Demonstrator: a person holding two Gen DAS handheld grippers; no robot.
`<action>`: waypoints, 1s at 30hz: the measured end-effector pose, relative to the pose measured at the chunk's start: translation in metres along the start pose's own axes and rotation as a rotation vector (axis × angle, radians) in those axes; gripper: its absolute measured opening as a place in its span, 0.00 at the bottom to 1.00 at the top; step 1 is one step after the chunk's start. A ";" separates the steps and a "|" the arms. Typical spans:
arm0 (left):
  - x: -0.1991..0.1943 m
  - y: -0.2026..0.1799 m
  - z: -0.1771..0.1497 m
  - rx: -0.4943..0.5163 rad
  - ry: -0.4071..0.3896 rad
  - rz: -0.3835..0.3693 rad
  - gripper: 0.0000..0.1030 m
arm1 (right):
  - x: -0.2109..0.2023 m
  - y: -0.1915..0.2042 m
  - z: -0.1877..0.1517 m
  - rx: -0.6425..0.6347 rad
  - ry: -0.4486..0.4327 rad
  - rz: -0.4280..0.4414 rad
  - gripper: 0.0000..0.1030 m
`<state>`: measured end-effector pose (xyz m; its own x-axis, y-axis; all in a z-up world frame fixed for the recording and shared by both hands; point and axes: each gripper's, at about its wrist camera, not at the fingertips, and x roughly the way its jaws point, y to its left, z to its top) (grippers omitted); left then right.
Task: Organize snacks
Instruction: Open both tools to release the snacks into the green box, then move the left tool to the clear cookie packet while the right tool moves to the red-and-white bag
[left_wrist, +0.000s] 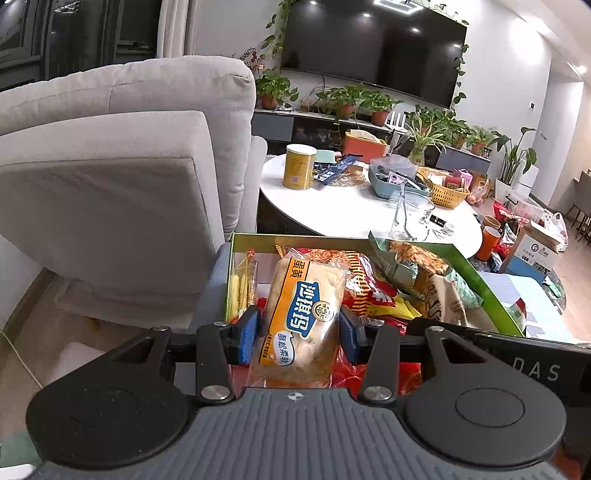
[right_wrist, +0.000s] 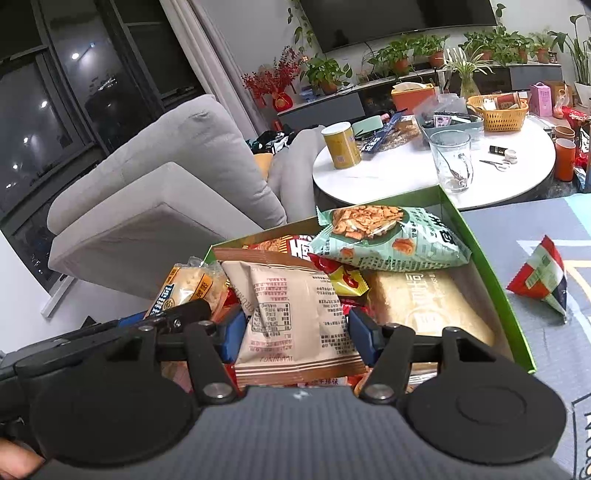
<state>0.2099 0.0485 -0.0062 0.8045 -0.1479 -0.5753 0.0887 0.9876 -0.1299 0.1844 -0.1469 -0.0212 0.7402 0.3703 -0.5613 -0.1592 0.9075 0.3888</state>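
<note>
Nearest the left wrist camera, the left gripper (left_wrist: 298, 330) is clamped on a clear-wrapped yolk pastry (left_wrist: 301, 317) with an orange and blue label; both blue pads press against the wrapper's sides. The packet is held lengthwise above the near left part of the green box (left_wrist: 491, 295).

Nearest the right wrist camera, the right gripper (right_wrist: 293, 334) is clamped on a beige snack packet (right_wrist: 291, 317), printed back uppermost, with the blue pads against both of its edges. This packet sits over the near middle of the box (right_wrist: 498, 291). The left gripper's black body (right_wrist: 173, 317) shows at the left, beside it.

Surroundings, largest first: a grey sofa (left_wrist: 122, 177) stands beyond the box's left side. A white round table (right_wrist: 424, 173) lies past the box's far edge, carrying a yellow can (right_wrist: 340, 144), a glass mug (right_wrist: 451, 160), a yellow basket (right_wrist: 496, 112) and a blue-grey tray (left_wrist: 397, 181).

Box contents: a green cracker bag (right_wrist: 388, 236) rests across the far right corner, partly over a pale flat packet (right_wrist: 428, 302) along the right wall. A red and white packet (left_wrist: 373, 288) lies in the middle, with small red and yellow wrappers (right_wrist: 347, 278) near it. A slim packet of yellow sticks (left_wrist: 243, 284) leans against the left wall.

Outside the box, a red, white and blue triangular packet (right_wrist: 543, 280) lies on the grey mat (right_wrist: 517, 229), well apart from the right wall.
</note>
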 end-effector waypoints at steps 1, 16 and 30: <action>0.001 0.000 0.000 -0.001 0.001 0.003 0.41 | 0.001 0.000 0.000 0.000 0.001 -0.002 0.65; -0.019 -0.005 -0.003 0.008 -0.039 0.035 0.54 | -0.023 -0.011 -0.002 0.029 -0.051 -0.029 0.66; -0.055 -0.042 -0.019 0.058 -0.051 -0.013 0.54 | -0.079 -0.060 -0.017 0.105 -0.075 -0.104 0.66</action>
<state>0.1507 0.0140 0.0154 0.8318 -0.1594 -0.5317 0.1323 0.9872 -0.0889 0.1245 -0.2272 -0.0130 0.7962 0.2563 -0.5481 -0.0129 0.9129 0.4080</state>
